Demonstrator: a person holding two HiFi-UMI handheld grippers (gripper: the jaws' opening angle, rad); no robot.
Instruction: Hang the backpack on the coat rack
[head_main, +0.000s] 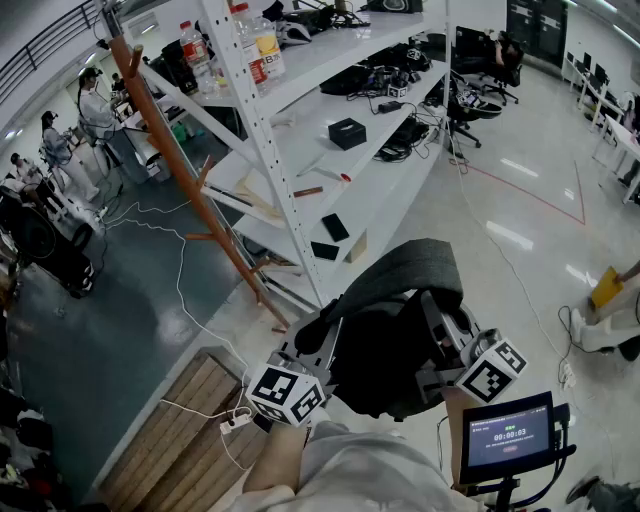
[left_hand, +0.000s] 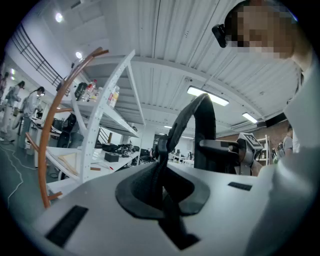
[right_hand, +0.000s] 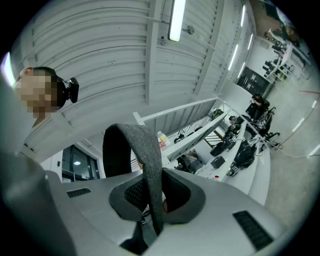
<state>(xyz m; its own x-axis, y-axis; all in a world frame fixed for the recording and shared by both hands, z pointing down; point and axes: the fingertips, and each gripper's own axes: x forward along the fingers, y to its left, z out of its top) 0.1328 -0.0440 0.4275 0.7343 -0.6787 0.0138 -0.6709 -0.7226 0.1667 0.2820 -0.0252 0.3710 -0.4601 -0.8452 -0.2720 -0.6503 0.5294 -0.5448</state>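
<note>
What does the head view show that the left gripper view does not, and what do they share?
Only the head view: a timer screen and wooden boards on the floor. Only the left gripper view: the left hand-held gripper shut on a dark backpack strap, plus ceiling lights. Both: the backpack, orange coat rack and white shelving.

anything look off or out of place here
Only a loose white cable snaking over the floor beside the coat rack. The backpack looks intact, and nothing seems spilled or broken.
</note>
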